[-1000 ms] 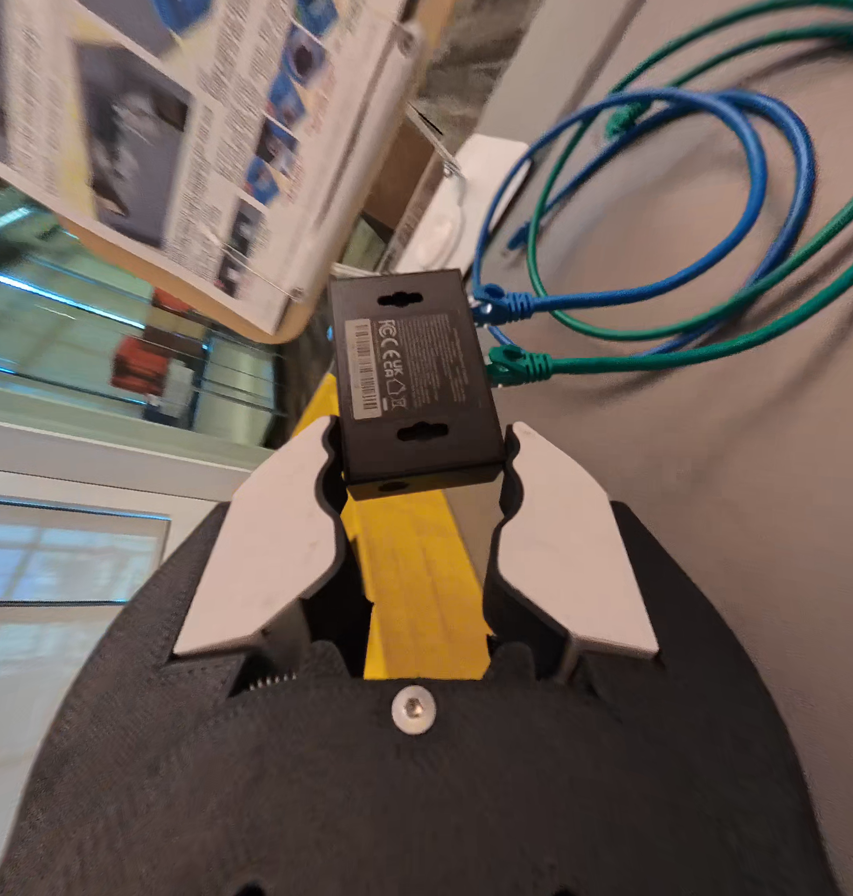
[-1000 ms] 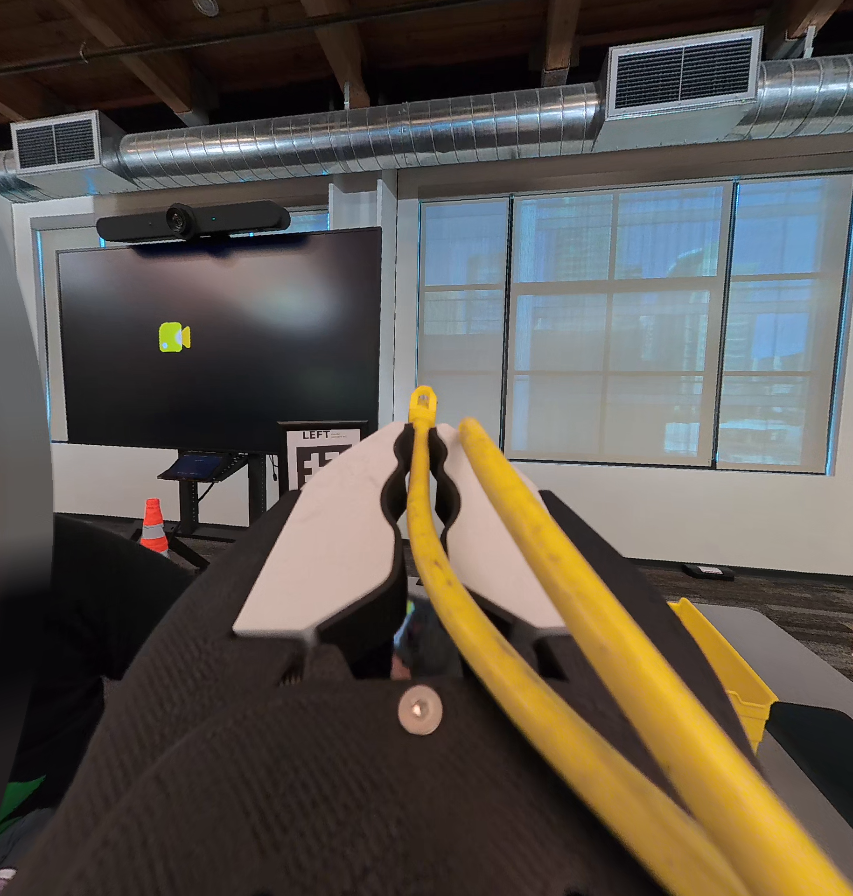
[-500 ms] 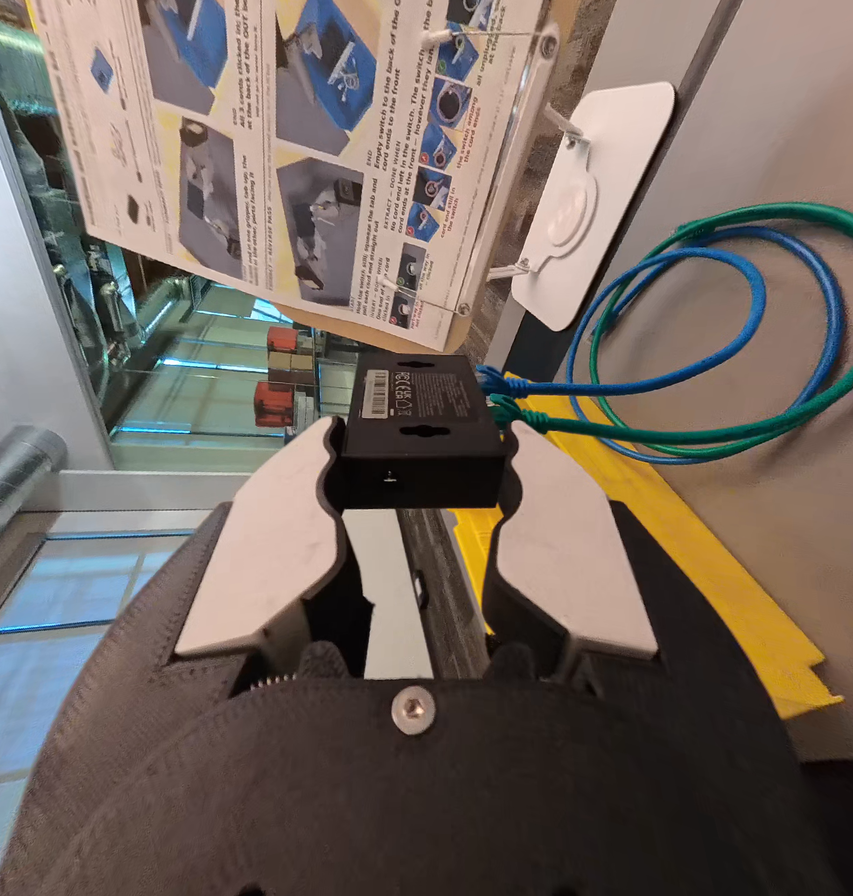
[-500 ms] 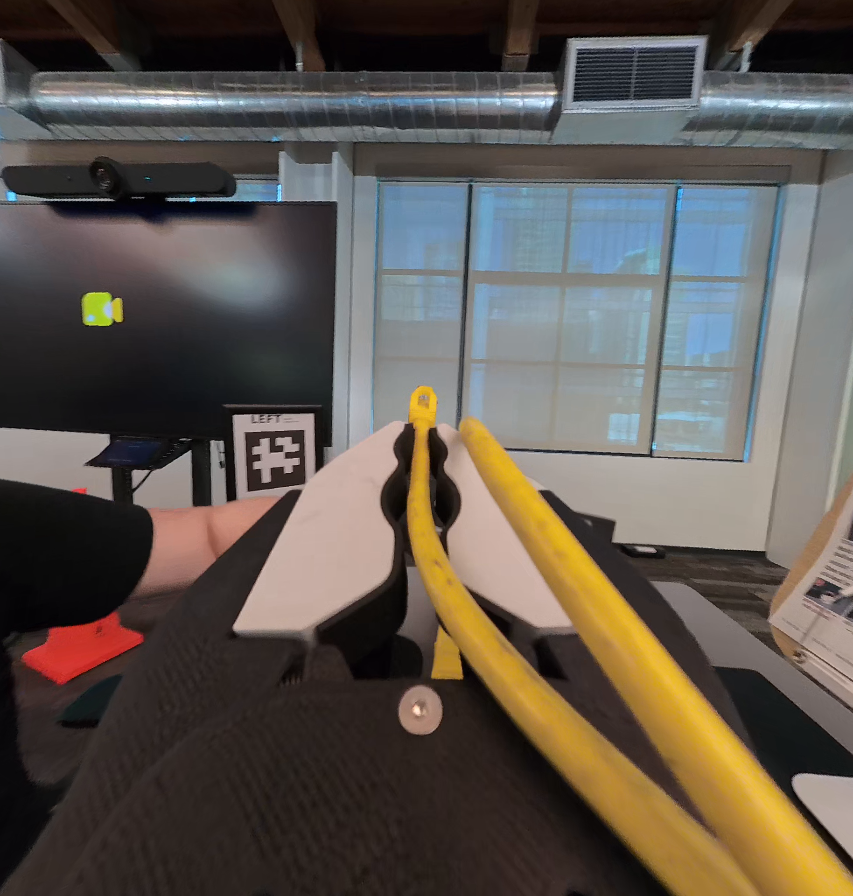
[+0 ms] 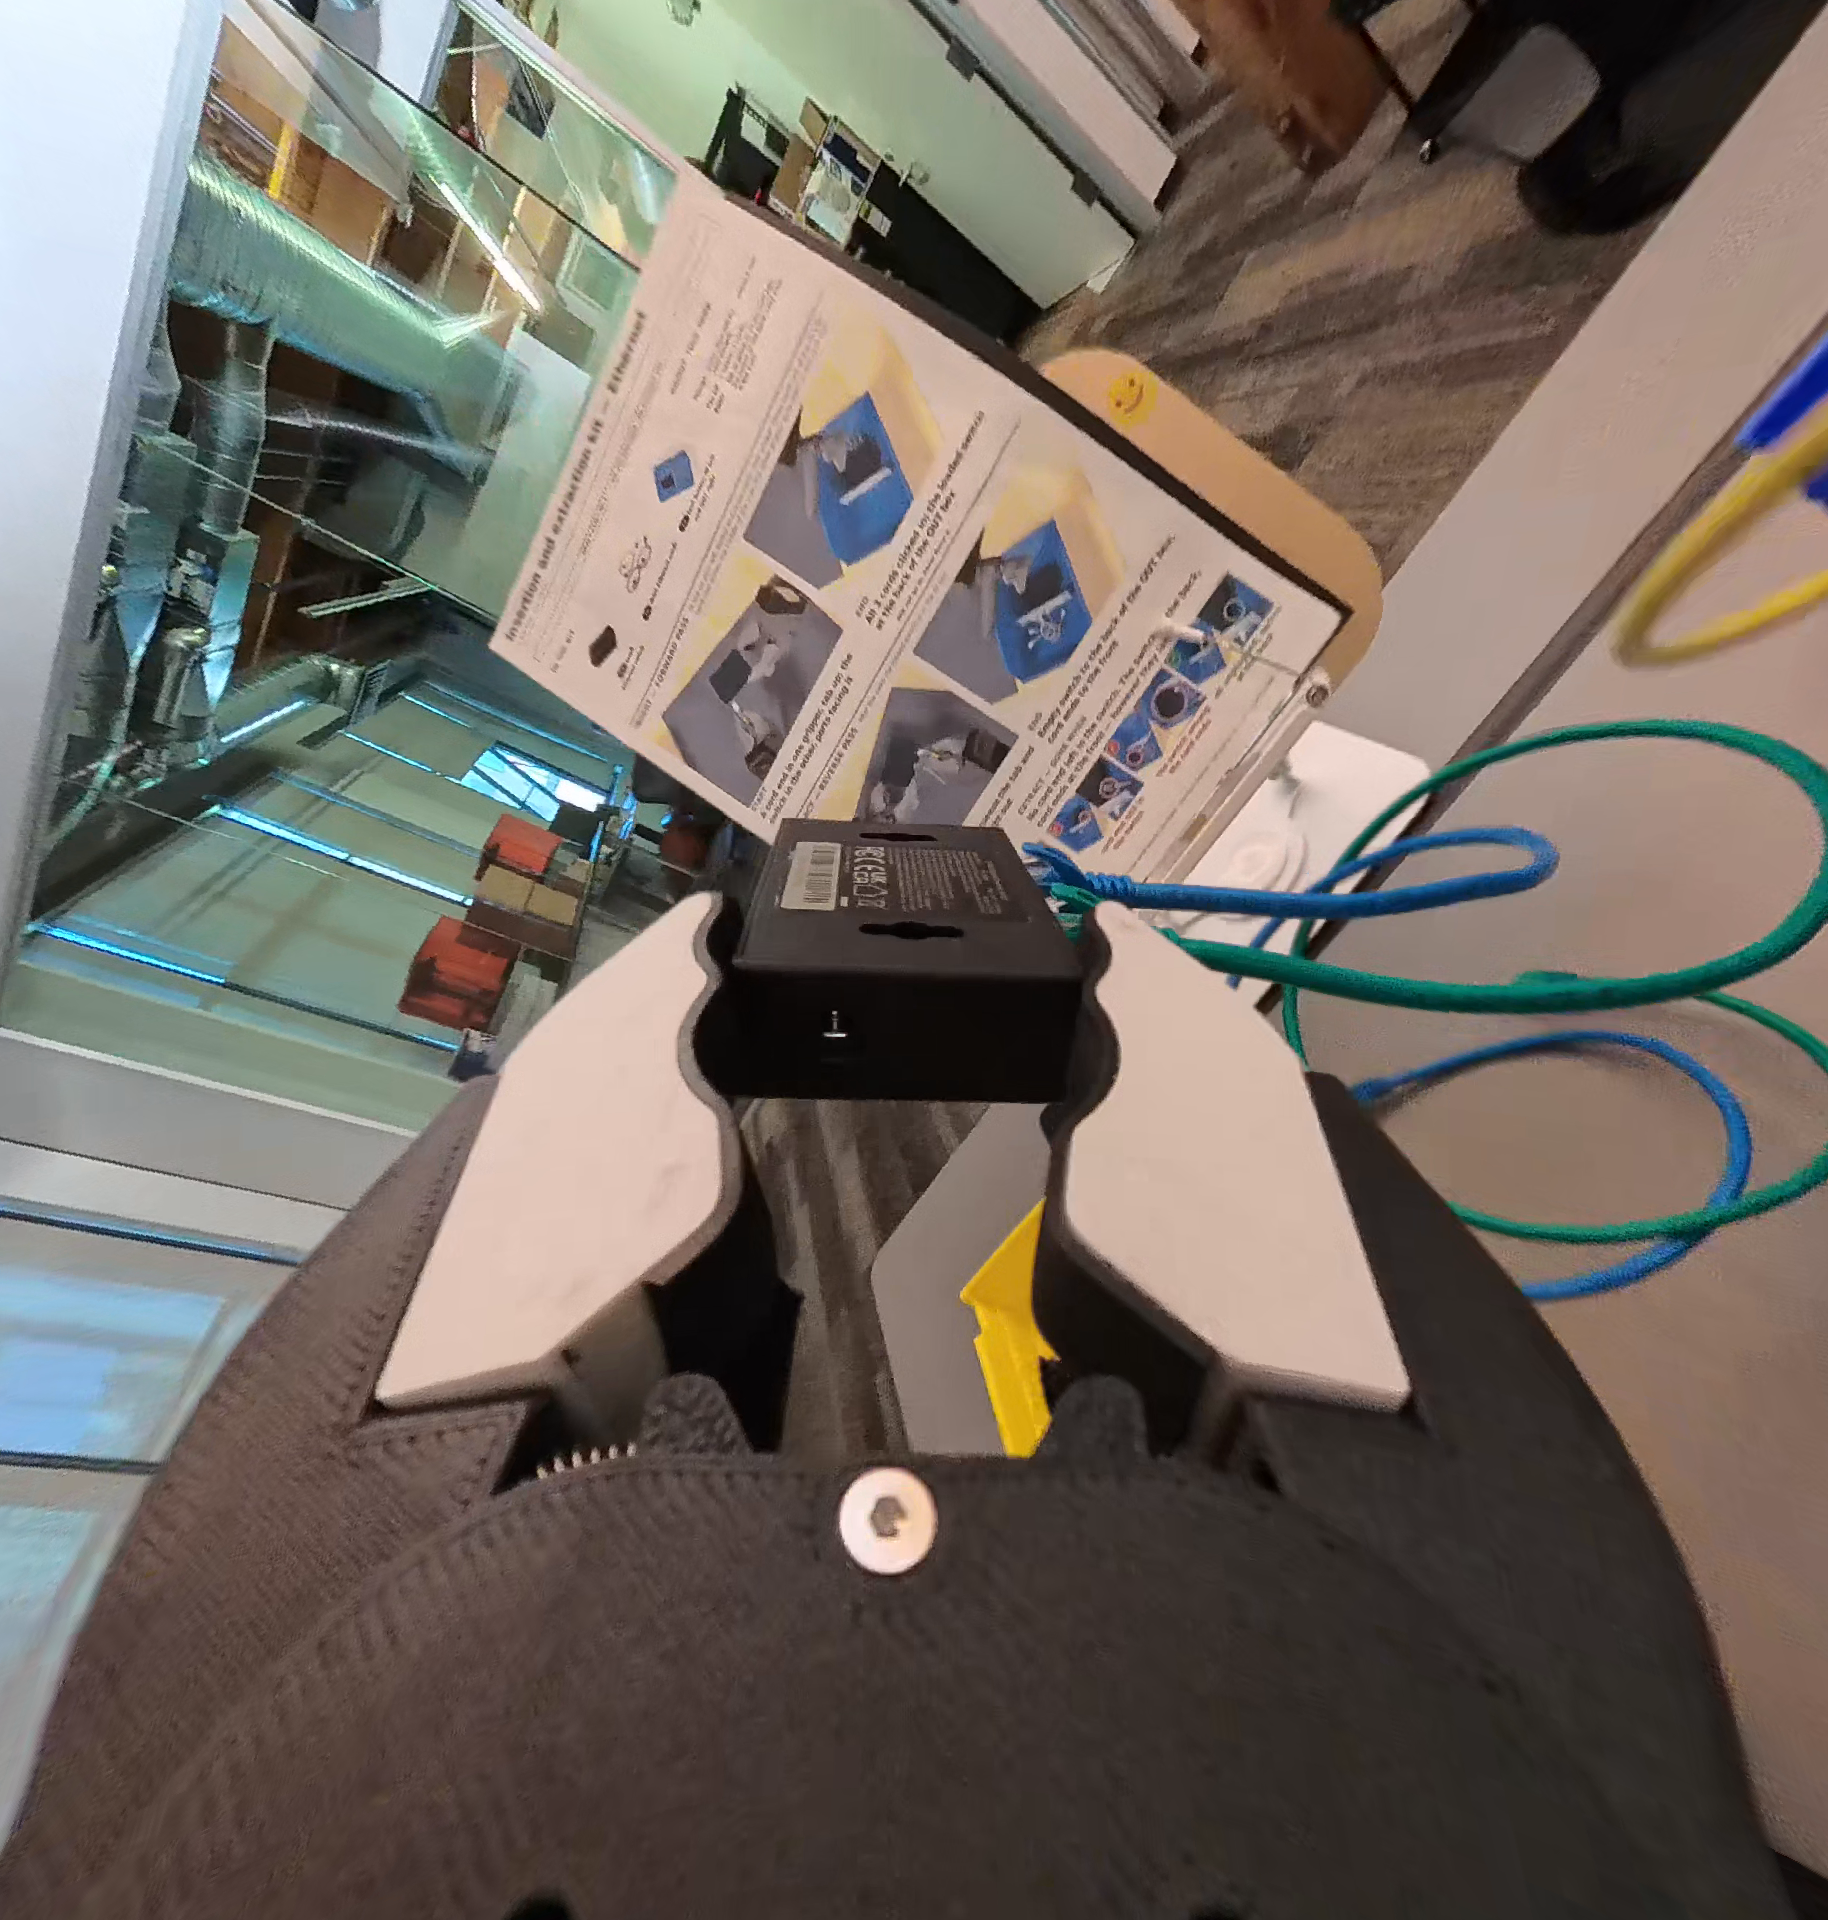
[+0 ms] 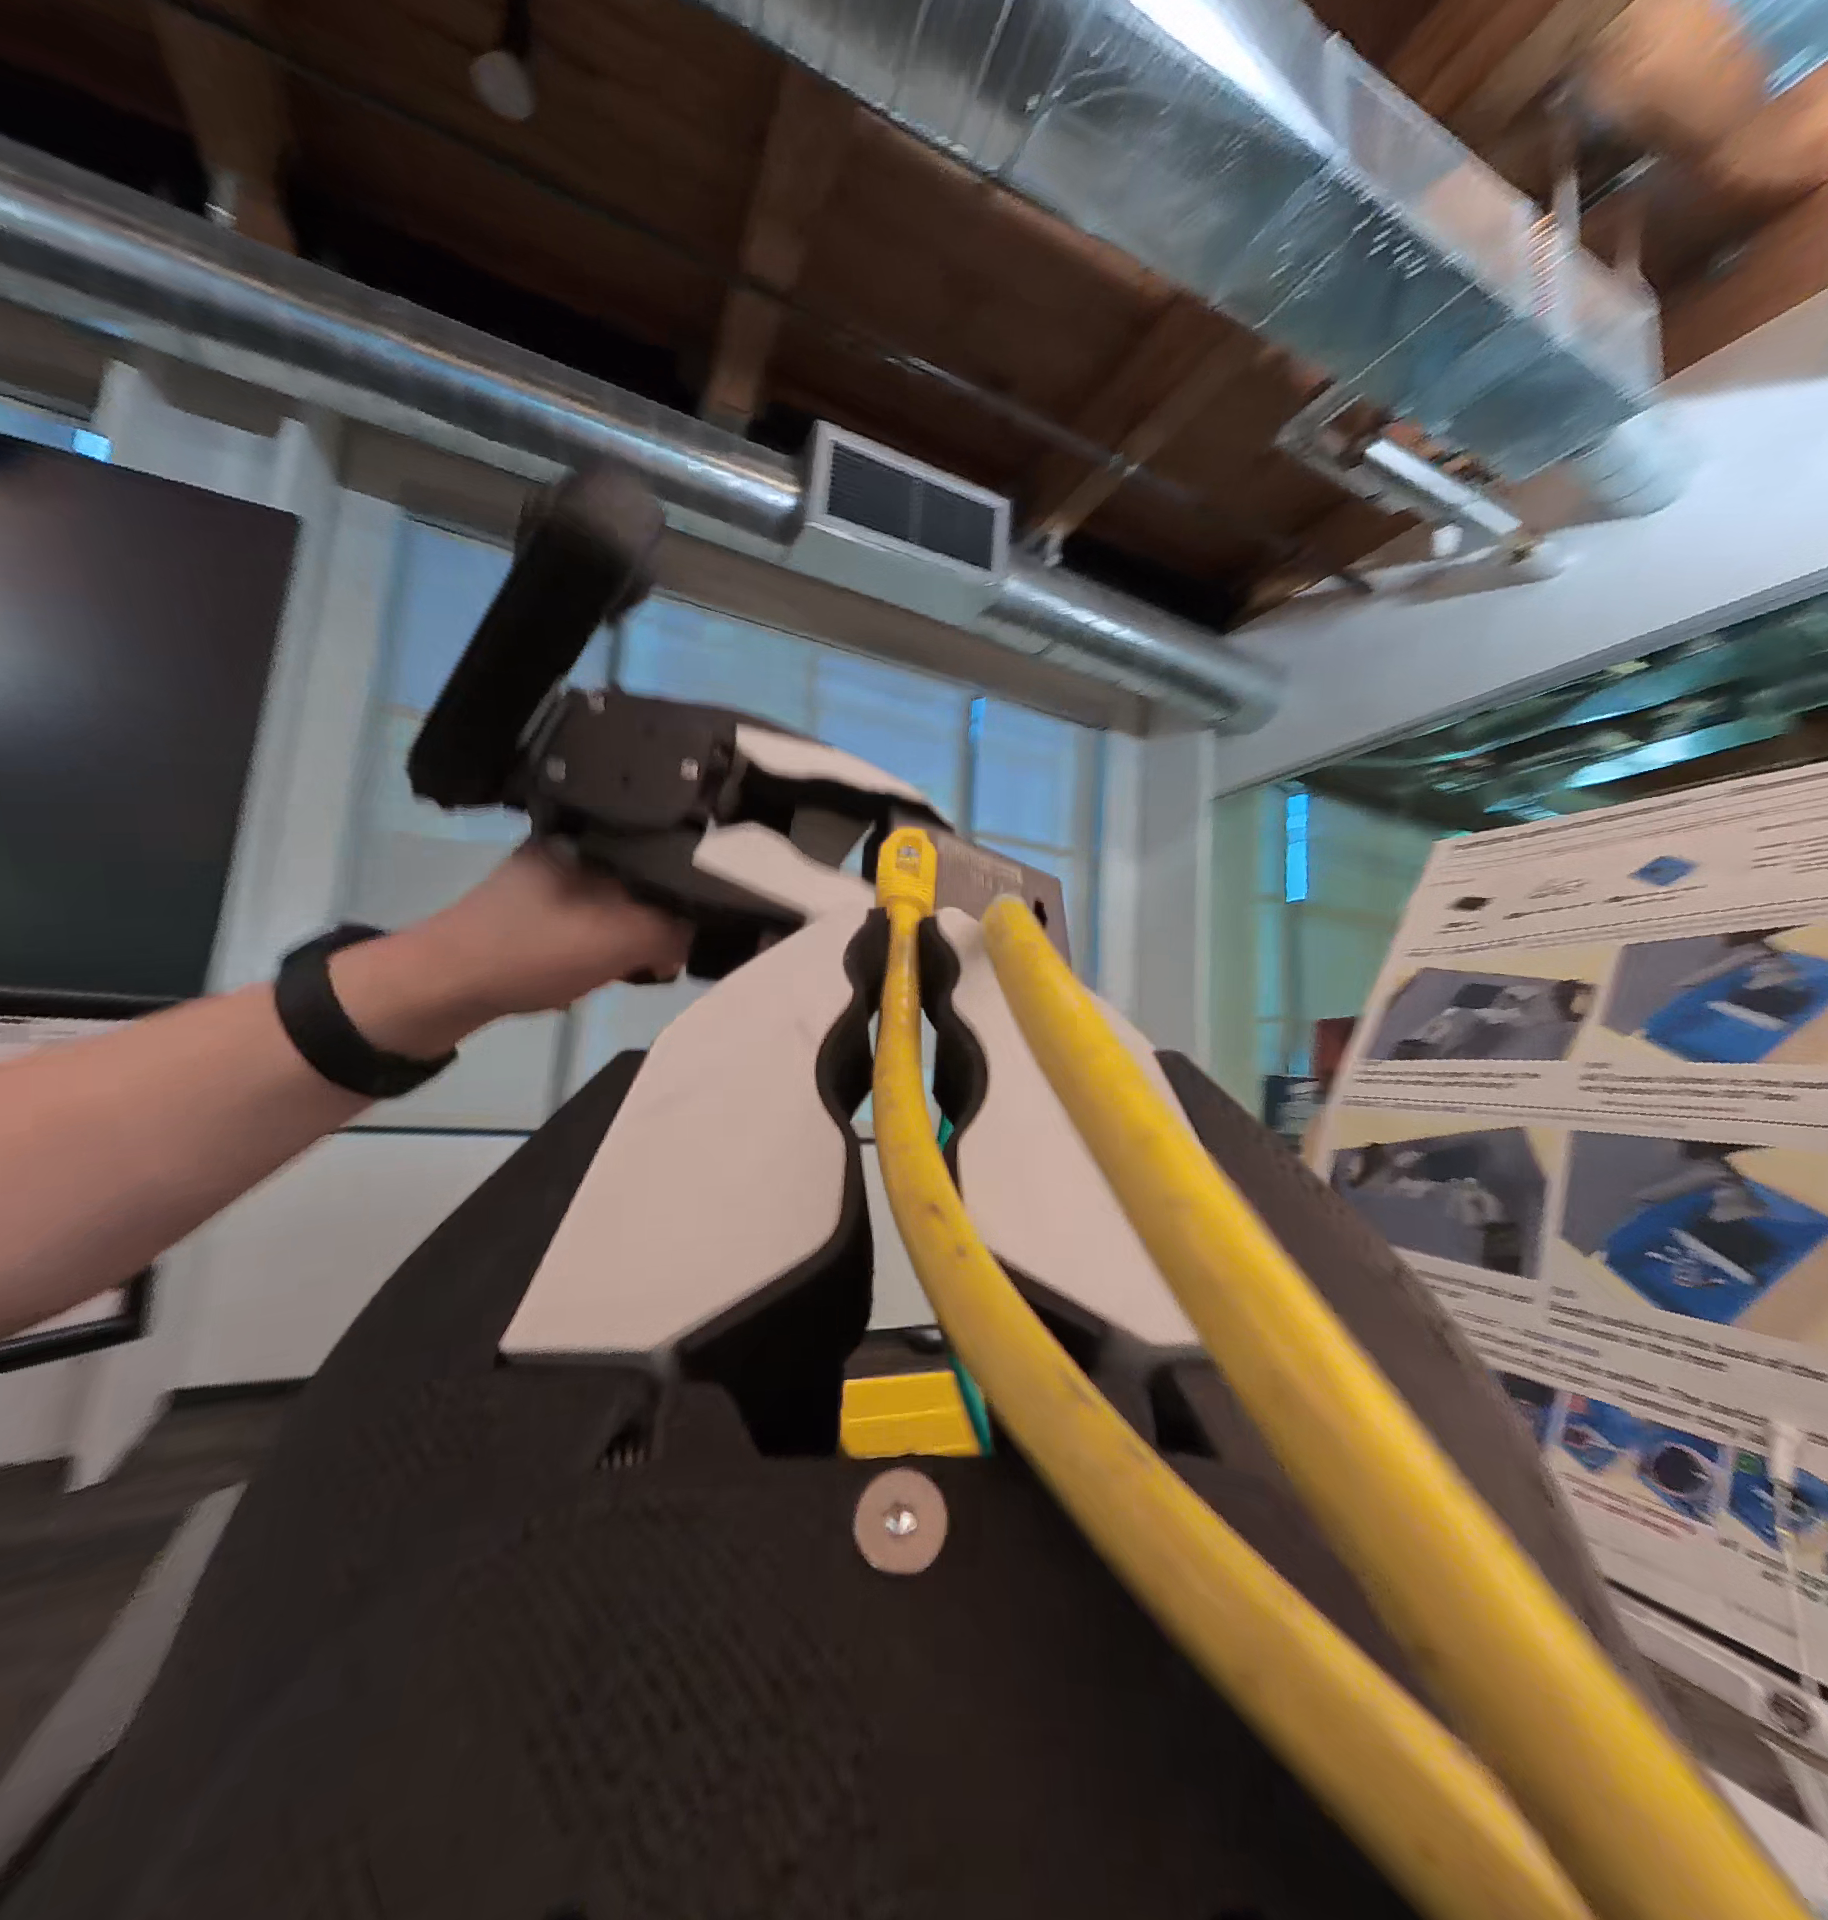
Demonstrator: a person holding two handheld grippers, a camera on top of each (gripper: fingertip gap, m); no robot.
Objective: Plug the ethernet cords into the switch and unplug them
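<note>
Table: grey table top (image 5: 1575, 1455), green cord (image 5: 1616, 982) and blue cord (image 5: 1668, 1101) looped on it.
Room: silver ceiling duct (image 6: 1201, 208); instruction poster (image 5: 889, 582).
Left gripper (image 5: 894, 997): clamps black switch (image 5: 894, 961), barcode sticker (image 5: 808, 875).
Right gripper (image 6: 905, 940): pinches yellow cord (image 6: 915, 1122).

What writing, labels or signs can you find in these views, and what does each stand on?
Bearers only; their wording is not copied.
Switch: white barcode label and small printed marks on its black face.
Instruction sheet: printed headings and captions among photos.
Yellow sticker beside the sheet: smiley face, no words.
Yellow cord: no writing seen.
</note>
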